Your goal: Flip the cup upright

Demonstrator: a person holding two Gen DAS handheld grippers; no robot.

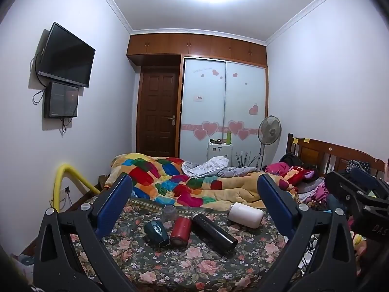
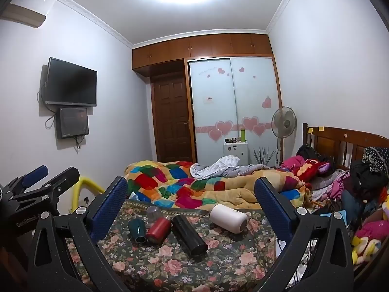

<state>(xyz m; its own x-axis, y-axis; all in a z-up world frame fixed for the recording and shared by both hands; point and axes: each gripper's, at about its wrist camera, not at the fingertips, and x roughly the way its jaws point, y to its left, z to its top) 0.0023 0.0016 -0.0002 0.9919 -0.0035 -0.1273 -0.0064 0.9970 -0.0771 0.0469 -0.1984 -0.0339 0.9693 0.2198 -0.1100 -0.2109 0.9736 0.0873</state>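
Several cups lie on their sides on a floral cloth: a dark teal cup, a red cup, a long black tumbler and a white cup. A clear glass sits behind the red cup. My left gripper is open, held above and before the cups. My right gripper is open too, likewise short of them. Each gripper shows at the edge of the other's view.
A colourful patchwork quilt is heaped just behind the cups. Clothes and plush toys pile up at the right by the wooden headboard. A yellow tube stands at the left. A fan and wardrobe stand far back.
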